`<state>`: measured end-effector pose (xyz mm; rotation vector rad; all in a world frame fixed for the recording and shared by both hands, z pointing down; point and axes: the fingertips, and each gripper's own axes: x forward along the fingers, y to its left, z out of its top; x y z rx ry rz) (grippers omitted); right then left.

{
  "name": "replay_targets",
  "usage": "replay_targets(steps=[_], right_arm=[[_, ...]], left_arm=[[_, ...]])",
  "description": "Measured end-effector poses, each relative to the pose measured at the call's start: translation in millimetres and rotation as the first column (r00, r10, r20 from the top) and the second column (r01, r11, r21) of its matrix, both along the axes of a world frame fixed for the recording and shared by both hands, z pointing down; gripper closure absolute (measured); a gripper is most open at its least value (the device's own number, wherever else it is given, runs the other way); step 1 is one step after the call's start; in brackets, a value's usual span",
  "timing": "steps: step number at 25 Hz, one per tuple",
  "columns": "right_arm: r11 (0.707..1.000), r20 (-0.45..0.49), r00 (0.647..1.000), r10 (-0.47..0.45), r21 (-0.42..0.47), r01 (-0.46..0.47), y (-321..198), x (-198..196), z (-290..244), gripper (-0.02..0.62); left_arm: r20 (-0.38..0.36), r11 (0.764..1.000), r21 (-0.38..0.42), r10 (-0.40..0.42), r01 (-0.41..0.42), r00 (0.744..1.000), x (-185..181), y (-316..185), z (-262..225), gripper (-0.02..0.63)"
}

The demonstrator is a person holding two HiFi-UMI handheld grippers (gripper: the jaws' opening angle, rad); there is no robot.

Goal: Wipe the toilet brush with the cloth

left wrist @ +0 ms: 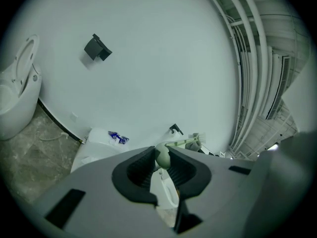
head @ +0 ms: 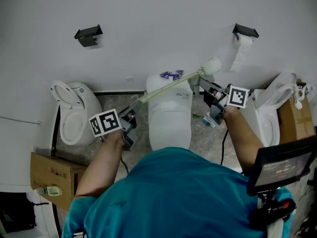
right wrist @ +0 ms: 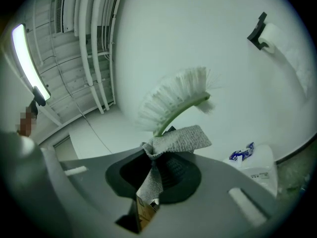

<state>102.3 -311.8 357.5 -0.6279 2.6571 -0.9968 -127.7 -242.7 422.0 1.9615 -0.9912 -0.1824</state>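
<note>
The toilet brush (head: 171, 87) has a pale green handle and a white bristle head (head: 213, 65) and is held slanting above the middle toilet. My left gripper (head: 130, 117) is shut on the handle's lower end (left wrist: 162, 156). My right gripper (head: 209, 90) is shut on a grey cloth (right wrist: 178, 140) just below the brush head (right wrist: 173, 98). The cloth's free flap lies against the green neck where it meets the bristles. In the left gripper view the brush head (left wrist: 194, 143) shows far off, beyond the jaws.
The white toilet tank (head: 168, 90) under the brush has a blue wrapper (head: 171, 75) on it. More toilets stand at the left (head: 74, 113) and right (head: 270, 103). A paper roll (head: 242, 46) hangs on the wall. Cardboard boxes (head: 52, 172) sit at the lower left.
</note>
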Motion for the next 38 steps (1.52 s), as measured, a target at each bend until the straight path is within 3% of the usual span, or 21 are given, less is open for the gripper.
replay_targets(steps=[5,7,9,11,14,16,19,24,30,35,38], right_arm=[[0.999,0.031,0.998,0.049,-0.022,-0.049,-1,17,2,0.558],[0.999,-0.010,1.000,0.026,-0.041,-0.026,6,15,21,0.558],[0.992,-0.079,0.997,-0.021,-0.127,0.010,23,13,67,0.558],[0.966,-0.132,0.987,-0.091,-0.254,0.055,53,13,128,0.558],[0.904,-0.258,0.955,-0.144,-0.427,0.021,102,30,222,0.558],[0.870,-0.269,0.952,-0.145,-0.492,-0.007,130,40,259,0.558],[0.860,-0.254,0.963,-0.096,-0.508,-0.048,148,56,274,0.558],[0.892,-0.244,0.970,-0.006,-0.440,-0.106,137,83,255,0.558],[0.896,-0.231,0.970,0.068,-0.414,-0.162,121,104,244,0.558],[0.895,-0.239,0.968,0.071,-0.414,-0.168,128,117,253,0.558],[0.879,-0.259,0.964,0.065,-0.443,-0.179,143,128,262,0.558]], left_arm=[[-0.071,0.999,-0.029,-0.019,0.017,0.997,-6,0,5,0.543],[-0.105,0.999,-0.039,-0.030,0.026,0.994,-10,0,8,0.543],[-0.124,0.998,-0.049,-0.044,0.038,0.991,-14,0,14,0.543],[-0.131,0.996,-0.064,-0.062,0.054,0.989,-18,1,21,0.543],[-0.129,0.992,-0.092,-0.095,0.083,0.987,-28,3,35,0.543],[-0.115,0.988,-0.116,-0.113,0.099,0.987,-35,4,47,0.543],[-0.087,0.979,-0.168,-0.129,0.113,0.988,-41,7,73,0.543],[-0.038,0.956,-0.264,-0.140,0.125,0.989,-36,12,131,0.543],[0.047,0.908,-0.394,-0.137,0.144,0.989,-29,11,221,0.543],[0.117,0.839,-0.512,-0.146,0.186,0.982,-24,22,313,0.543],[0.175,0.788,-0.577,-0.139,0.216,0.975,-18,32,372,0.543]])
